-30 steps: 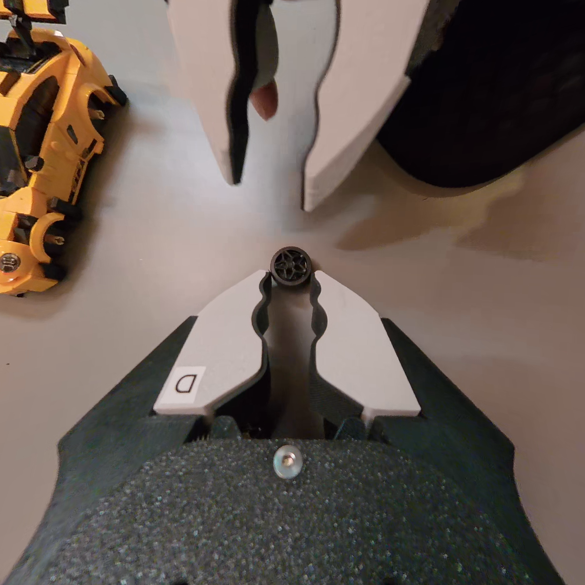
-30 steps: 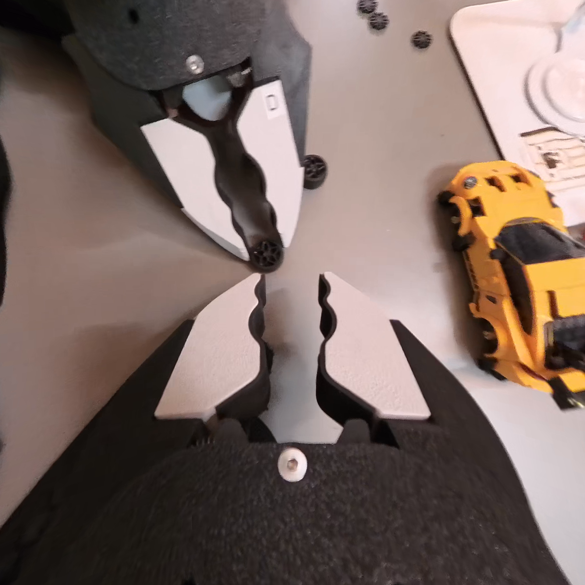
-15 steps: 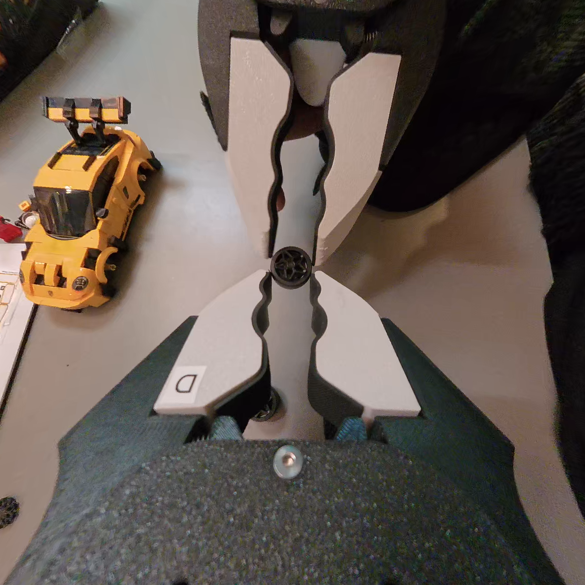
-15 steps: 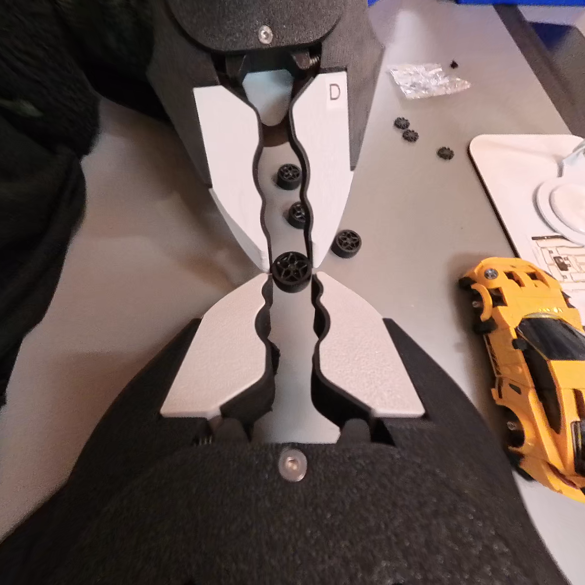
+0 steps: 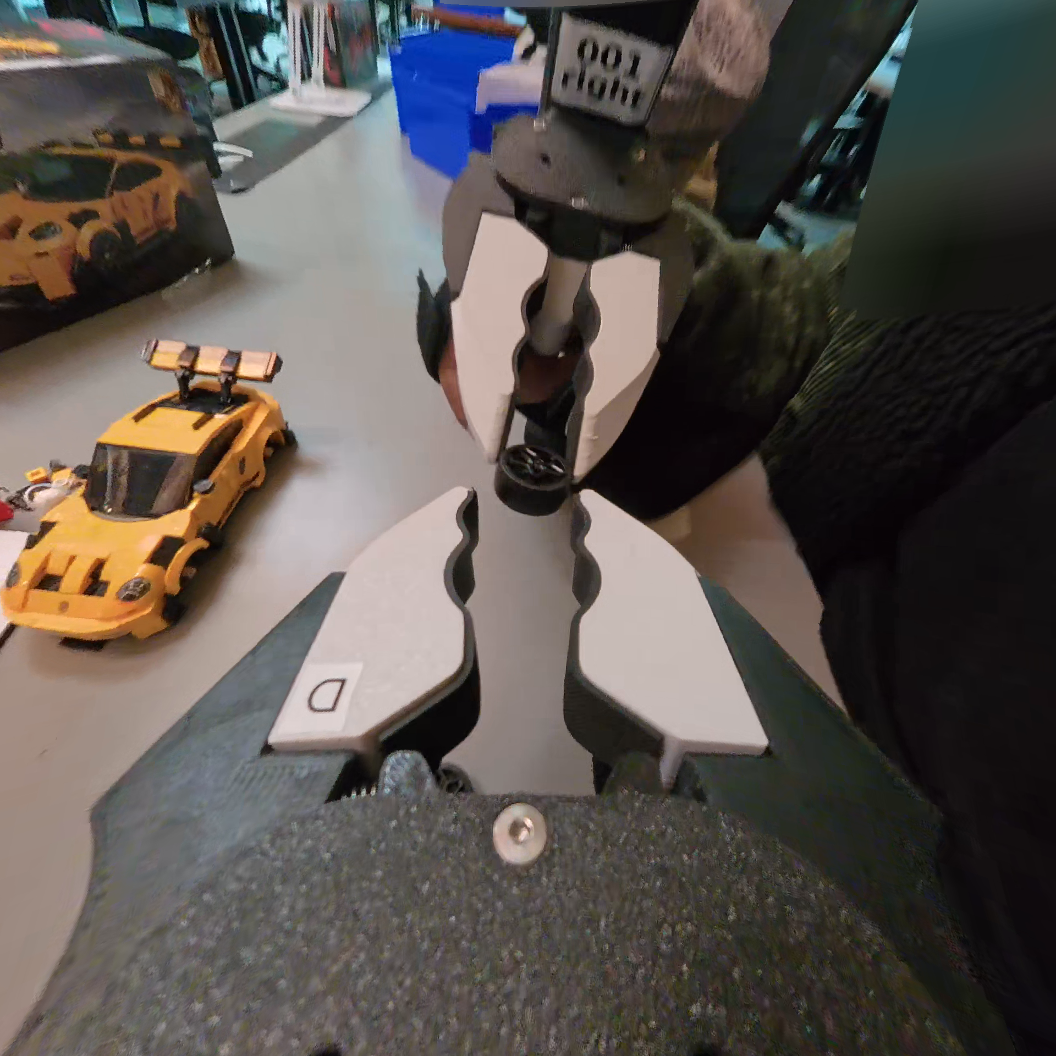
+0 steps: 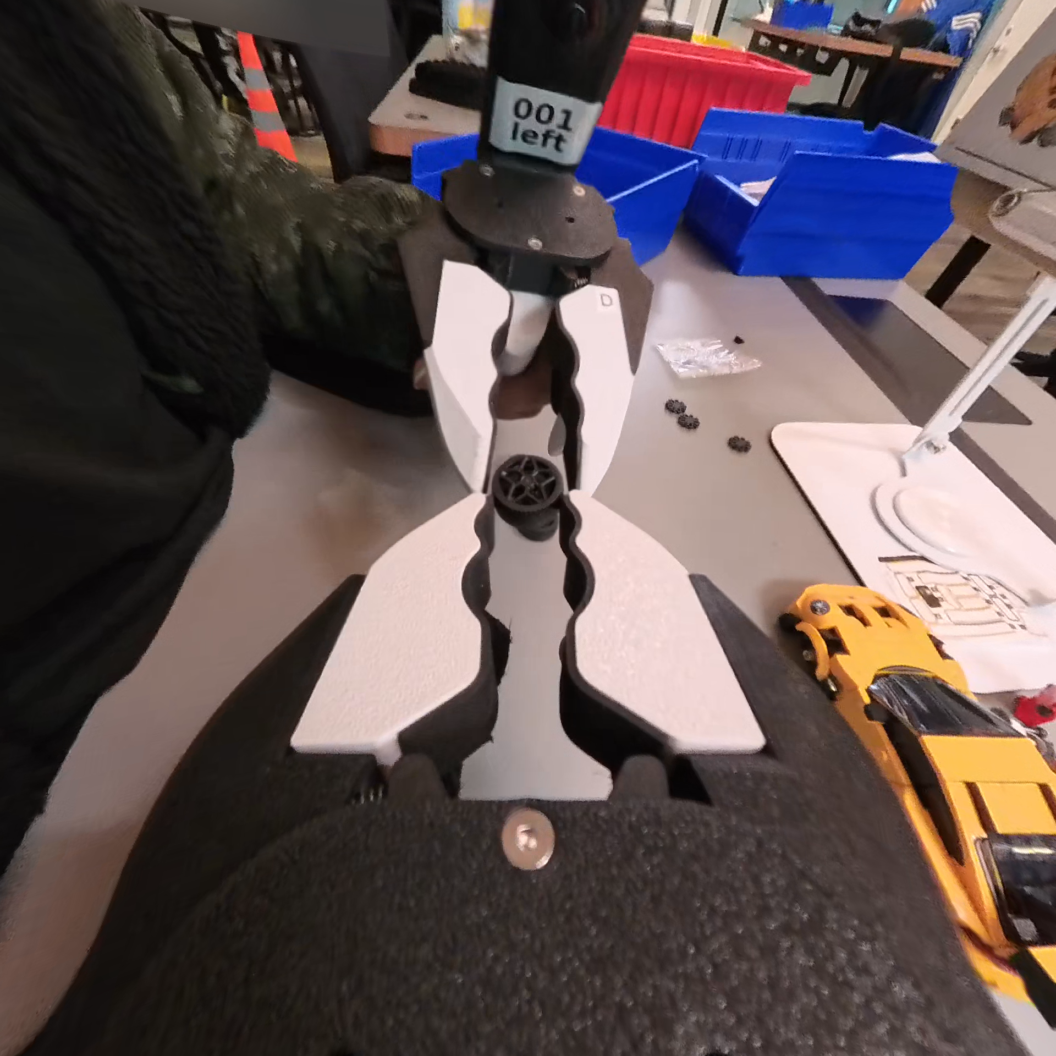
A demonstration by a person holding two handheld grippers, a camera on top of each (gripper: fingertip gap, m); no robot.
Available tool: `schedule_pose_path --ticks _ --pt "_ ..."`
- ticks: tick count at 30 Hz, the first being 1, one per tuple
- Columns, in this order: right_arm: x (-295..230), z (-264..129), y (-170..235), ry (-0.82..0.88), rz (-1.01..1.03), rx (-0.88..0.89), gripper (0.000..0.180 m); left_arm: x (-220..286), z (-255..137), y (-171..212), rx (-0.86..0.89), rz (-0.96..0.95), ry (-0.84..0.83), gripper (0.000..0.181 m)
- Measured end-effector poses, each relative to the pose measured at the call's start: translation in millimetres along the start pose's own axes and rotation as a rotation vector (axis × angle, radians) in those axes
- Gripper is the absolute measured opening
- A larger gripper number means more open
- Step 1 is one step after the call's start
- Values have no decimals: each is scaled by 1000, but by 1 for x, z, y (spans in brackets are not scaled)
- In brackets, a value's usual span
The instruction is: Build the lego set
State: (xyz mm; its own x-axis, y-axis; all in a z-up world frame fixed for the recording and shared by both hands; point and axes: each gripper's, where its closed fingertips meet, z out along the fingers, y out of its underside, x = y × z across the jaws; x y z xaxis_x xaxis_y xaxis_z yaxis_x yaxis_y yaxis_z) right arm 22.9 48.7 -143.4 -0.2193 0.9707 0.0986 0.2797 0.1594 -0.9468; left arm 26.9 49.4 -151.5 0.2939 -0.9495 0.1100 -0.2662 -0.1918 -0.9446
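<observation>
A small black wheel [image 6: 526,484] with a star-spoked rim is pinched between the fingertips of my right gripper [image 6: 527,503], held above the grey table. In the left wrist view the same wheel [image 5: 534,480] sits in the right gripper's [image 5: 534,466] tips, just beyond my left gripper [image 5: 521,500], whose jaws stand apart and empty. The two grippers meet tip to tip. The yellow lego car [image 5: 143,514] stands to the left, without wheels in its arches; it also shows in the right wrist view [image 6: 943,743].
The set's box [image 5: 86,200] stands at the back left. Another black wheel [image 5: 454,777] lies under my left gripper. Small black gears [image 6: 688,422], a clear bag [image 6: 708,357], a white tray [image 6: 828,457] with an instruction sheet, and blue bins [image 6: 817,200] are on the right. Only a small space, under 4 cm, lies between the two pairs of fingers.
My left gripper has opened and let go of the wheel; my right gripper, which closed on it half a second ago, now holds it alone. Both grippers have tilted upward.
</observation>
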Motion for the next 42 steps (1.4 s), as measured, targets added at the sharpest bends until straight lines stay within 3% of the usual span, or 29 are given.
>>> schedule_pose_path --ticks 18,24,30,34,42 --pt "-5 -2 -9 -20 8 54 21 9 -8 -13 92 -69 98 22" --pt "15 -2 -9 155 -79 10 24 -10 -12 -13 90 -257 64 22" --pt "36 2 -13 450 -417 -62 28 -28 -18 -15 153 -539 81 22" --pt "37 8 -10 523 -566 -130 27 -35 -19 -10 147 -562 58 22" --pt "36 17 -6 550 -612 -166 26 -31 -19 -17 179 -560 78 22"
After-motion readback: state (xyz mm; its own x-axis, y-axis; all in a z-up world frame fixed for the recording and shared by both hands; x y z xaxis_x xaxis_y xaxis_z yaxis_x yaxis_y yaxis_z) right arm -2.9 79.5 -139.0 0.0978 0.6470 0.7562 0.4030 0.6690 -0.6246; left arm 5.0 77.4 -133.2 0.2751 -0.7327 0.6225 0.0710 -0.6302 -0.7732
